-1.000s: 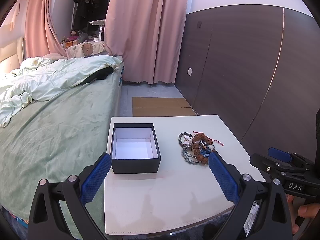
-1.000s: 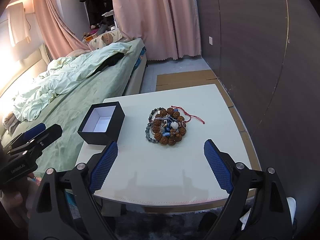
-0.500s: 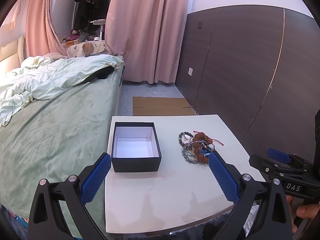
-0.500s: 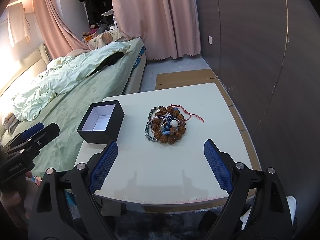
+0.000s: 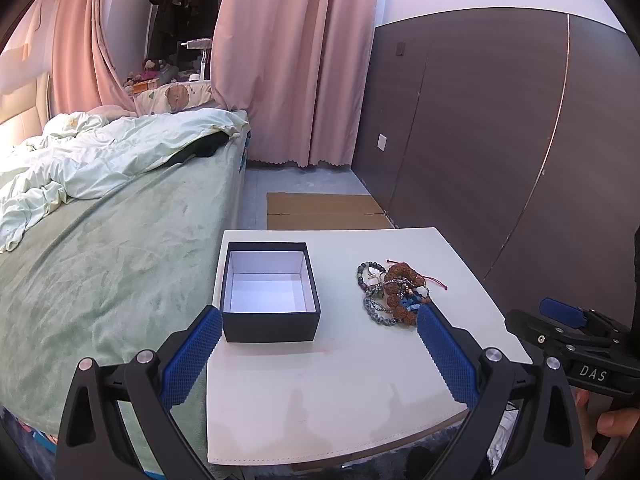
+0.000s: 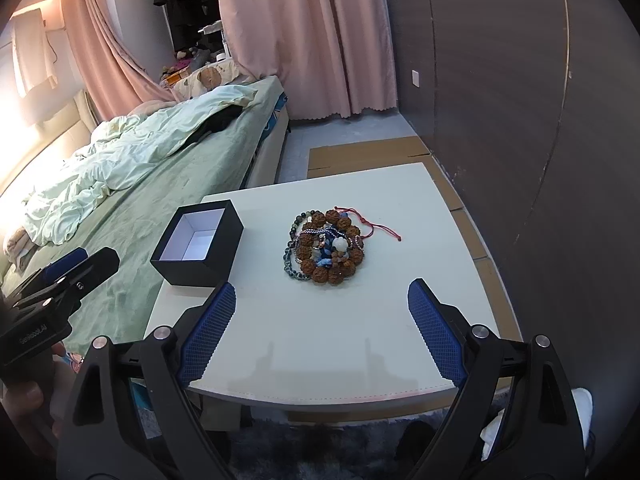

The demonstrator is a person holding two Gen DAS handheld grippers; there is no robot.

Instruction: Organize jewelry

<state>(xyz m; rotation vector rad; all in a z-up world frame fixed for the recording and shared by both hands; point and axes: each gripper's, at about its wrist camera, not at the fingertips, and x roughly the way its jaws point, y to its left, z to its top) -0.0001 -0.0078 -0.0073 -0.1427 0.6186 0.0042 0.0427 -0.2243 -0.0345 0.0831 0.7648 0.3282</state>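
1. While both grippers are held above the near edge of the white table, nothing is gripped or touched by either.
2. On the left gripper, the blue ribbed fingers are spread wide apart; the gap between them is seen to frame the black box and the near part of the table.
3. On the right gripper, the fingers are likewise spread wide, with only bare tabletop between the tips.
4. The jewelry is found in one tangled heap on the table, right of the box and apart from it: brown bead bracelets, a dark green bead string, blue and white stones, and a red cord trailing to the right.
5. The box is seen open, its white inside empty, near the table's left edge beside the bed.
6. A hand is glimpsed on the right gripper's handle in the left view.
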